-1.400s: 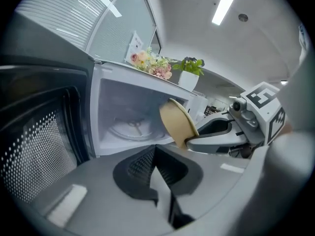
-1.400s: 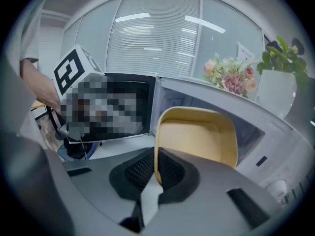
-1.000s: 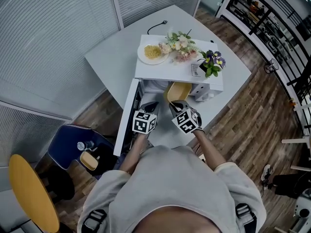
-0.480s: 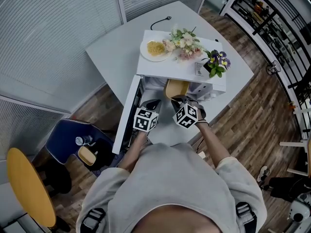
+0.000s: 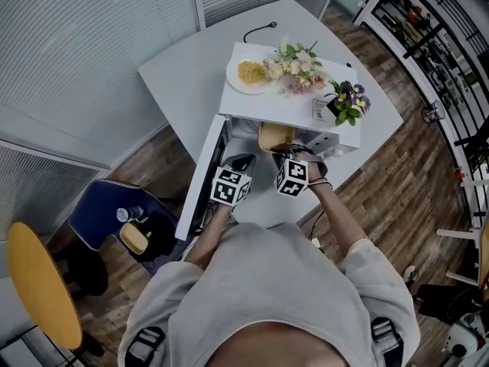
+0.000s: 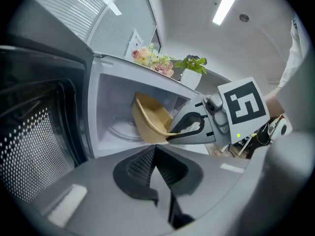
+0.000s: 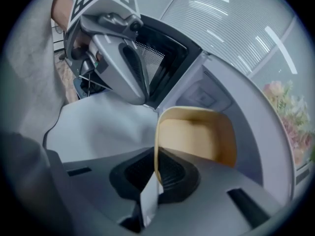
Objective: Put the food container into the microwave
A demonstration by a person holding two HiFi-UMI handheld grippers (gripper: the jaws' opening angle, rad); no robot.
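1. Your right gripper [image 7: 155, 178] has its jaws clamped on the side wall of the tan, rounded-square plastic food container [image 7: 197, 136], with the rim pinched between them.
2. You hold that food container tilted, its open side turned sideways, in the mouth of the white microwave [image 5: 283, 105]. It is partly past the front edge of the cavity, and you cannot tell whether it touches the cavity floor.
3. From the left gripper view, the food container [image 6: 150, 119] sits over the front edge of the round glass turntable [image 6: 118, 129].
4. Your left gripper [image 6: 156, 173] has its jaws pressed together with nothing between them. It hangs just beside the right gripper in front of the opening, apart from the food container.
5. The microwave's door [image 5: 200, 178] stands swung open at the left edge of the opening, next to your left gripper.
6. The microwave stands along the near right edge of the pale grey table [image 5: 183, 75].
7. On the microwave's top, a white plate of yellow food [image 5: 250, 73] lies at the back left corner. A bouquet of pink and white flowers [image 5: 298, 63] lies along the back edge, and a potted plant with purple flowers [image 5: 348, 98] stands by the front right corner.
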